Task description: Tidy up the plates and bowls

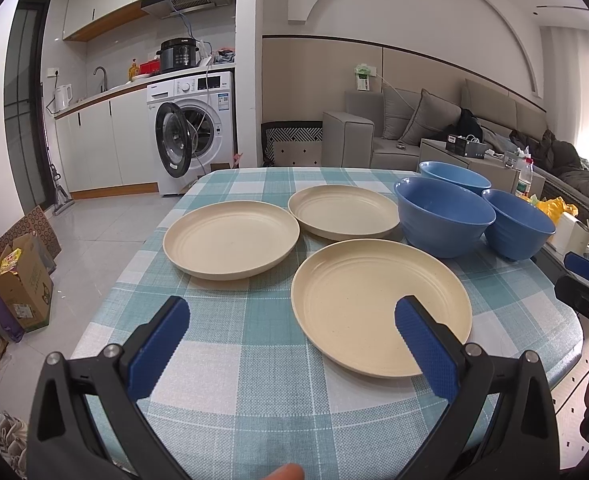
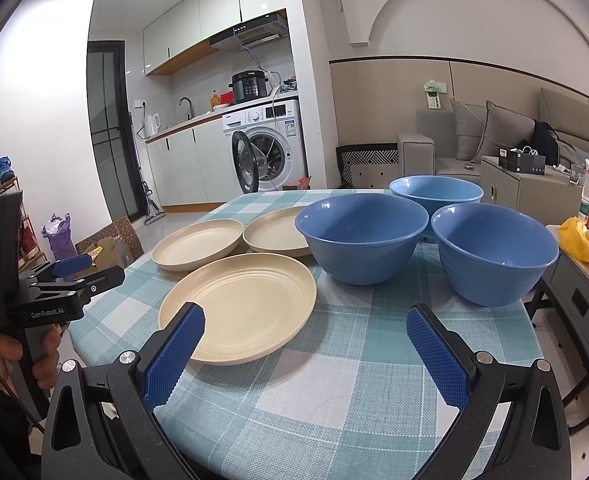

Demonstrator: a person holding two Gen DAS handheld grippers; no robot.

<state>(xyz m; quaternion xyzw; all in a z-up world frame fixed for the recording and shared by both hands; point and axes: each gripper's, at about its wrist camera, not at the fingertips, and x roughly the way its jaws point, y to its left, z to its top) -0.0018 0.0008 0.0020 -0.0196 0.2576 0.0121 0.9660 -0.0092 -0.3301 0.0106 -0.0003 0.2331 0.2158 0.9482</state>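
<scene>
Nearest the lens, the left gripper (image 1: 292, 316) hangs over the near edge of the table covered in a teal-and-white checked cloth (image 1: 254, 364), its blue-padded tongs spread wide and holding nothing; its right pad overlaps the near cream ribbed round plate (image 1: 354, 300) in view, contact unclear. The right gripper (image 2: 305, 326) likewise gapes with nothing between its pads above the same edge. Two more cream plates, the left plate (image 1: 230, 238) and the far plate (image 1: 342, 210), lie toward the table's middle. Three blue plastic bowls sit upright and close together toward the far right corner: front-left bowl (image 2: 360, 236), right bowl (image 2: 494, 252), rear bowl (image 2: 436, 192).
</scene>
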